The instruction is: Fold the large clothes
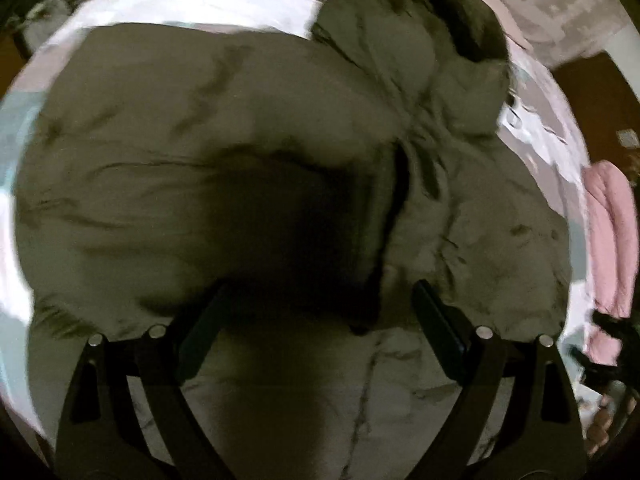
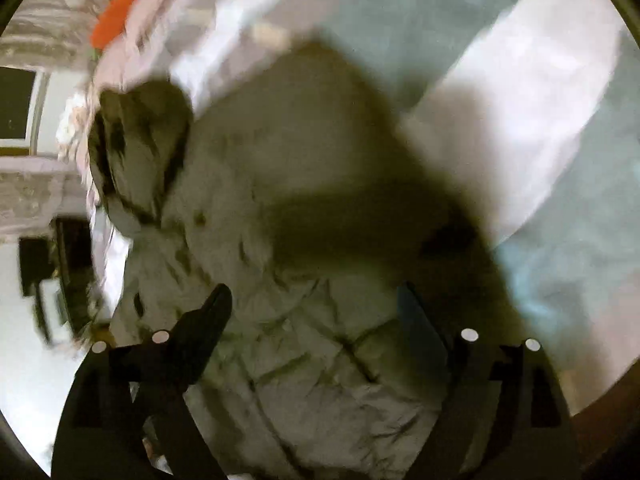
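Observation:
A large olive-green padded coat (image 1: 248, 128) lies spread on a bed and fills most of the left wrist view, its hood (image 1: 412, 20) at the upper right. My left gripper (image 1: 320, 296) is open just above the coat, its jaws wide apart and empty. In the right wrist view the same coat (image 2: 304, 168) lies below, hood (image 2: 140, 148) at the left. My right gripper (image 2: 316, 300) is open above the coat's quilted part, holding nothing. Both views are blurred.
The bed has a white and pale blue cover (image 2: 520, 92). A pink garment (image 1: 608, 232) lies at the right in the left wrist view. An orange item (image 2: 120, 4) sits at the bed's far edge. Dark furniture (image 2: 60, 272) stands by the bed.

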A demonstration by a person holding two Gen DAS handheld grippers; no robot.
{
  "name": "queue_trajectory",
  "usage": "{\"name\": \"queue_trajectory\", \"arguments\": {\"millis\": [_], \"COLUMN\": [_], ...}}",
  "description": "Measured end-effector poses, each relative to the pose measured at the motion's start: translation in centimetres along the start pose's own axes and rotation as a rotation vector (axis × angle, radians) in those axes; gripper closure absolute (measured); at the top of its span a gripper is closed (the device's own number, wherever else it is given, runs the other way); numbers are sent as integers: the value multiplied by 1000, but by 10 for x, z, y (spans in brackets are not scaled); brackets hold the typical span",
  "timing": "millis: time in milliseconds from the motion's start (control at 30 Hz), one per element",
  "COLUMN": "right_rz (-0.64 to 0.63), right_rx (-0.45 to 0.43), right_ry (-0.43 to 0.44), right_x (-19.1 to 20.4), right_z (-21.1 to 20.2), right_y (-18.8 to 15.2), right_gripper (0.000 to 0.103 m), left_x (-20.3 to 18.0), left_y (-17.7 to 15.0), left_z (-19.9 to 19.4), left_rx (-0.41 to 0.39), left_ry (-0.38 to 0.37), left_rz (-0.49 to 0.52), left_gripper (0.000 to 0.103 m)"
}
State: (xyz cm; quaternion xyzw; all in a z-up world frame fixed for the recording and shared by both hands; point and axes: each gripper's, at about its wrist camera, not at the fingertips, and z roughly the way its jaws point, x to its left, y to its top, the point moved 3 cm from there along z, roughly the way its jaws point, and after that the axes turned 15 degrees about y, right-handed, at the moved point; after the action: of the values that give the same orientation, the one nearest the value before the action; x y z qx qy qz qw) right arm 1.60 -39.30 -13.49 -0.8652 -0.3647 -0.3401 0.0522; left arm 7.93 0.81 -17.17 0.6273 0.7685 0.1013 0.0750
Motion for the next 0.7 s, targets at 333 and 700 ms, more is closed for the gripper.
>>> {"name": "queue_trajectory", "arguments": {"millis": [333,700], "right_rz": [-260,-333], "right_rx": [224,62], "right_ry": [-57,-80], "right_x": [25,34], "right_z": [116,88], "right_y": [-22,0], "right_gripper": [66,49], "left_x": [-30,-6], "left_y": [-6,9], "left_z": [24,9], "left_rx": [-34,-71], "left_ry": [72,108], "left_rz": [209,142], "left_gripper": [10,9]}}
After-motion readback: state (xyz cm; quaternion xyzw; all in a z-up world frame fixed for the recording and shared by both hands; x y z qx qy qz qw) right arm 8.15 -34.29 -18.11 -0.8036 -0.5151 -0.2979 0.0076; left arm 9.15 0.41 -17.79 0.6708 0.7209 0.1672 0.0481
